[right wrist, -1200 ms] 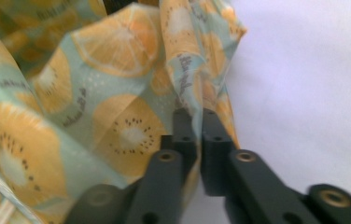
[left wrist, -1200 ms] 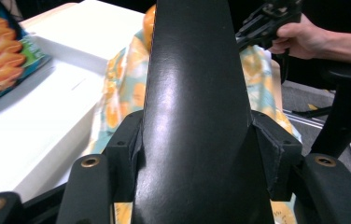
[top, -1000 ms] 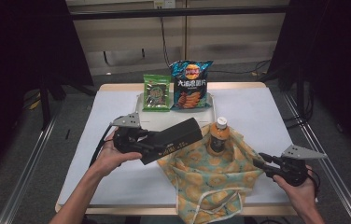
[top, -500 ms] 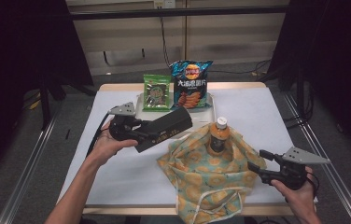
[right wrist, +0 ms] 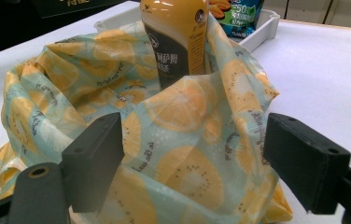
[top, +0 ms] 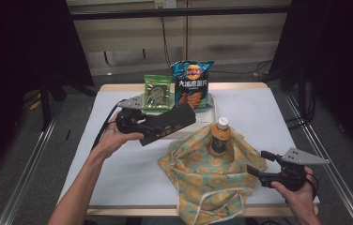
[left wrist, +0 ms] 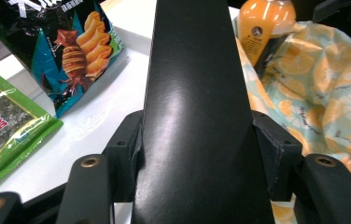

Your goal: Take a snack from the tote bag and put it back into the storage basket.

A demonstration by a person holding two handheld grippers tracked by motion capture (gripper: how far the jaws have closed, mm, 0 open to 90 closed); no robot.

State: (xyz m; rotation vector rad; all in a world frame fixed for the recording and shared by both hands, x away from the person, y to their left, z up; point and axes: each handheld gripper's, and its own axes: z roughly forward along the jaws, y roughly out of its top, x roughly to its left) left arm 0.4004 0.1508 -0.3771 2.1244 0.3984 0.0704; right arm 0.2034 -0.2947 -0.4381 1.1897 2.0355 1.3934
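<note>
Jaws of the left hand-held gripper (top: 139,126) are clamped on a black box (top: 167,123), pressing its two sides, as the left gripper view shows. The box (left wrist: 197,116) is held in the air above the counter (top: 118,164), left of the middle, and its free end points to the right, toward the bag. The right hand-held gripper (top: 259,164) is at the near right, just beside the right edge of the bag (top: 207,171). Its jaws have just been opening and now stand apart; in the right gripper view a fold of the bag (right wrist: 187,140) lies between them, but the pads do not press it. The bag, cloth with orange slices printed on it, lies open on the near middle of the counter. A bottle (top: 220,136) stands upright inside it. Farther away, a white tray (top: 212,104) holds a chips pack (top: 192,84) and a green pack (top: 157,93), both upright.
</note>
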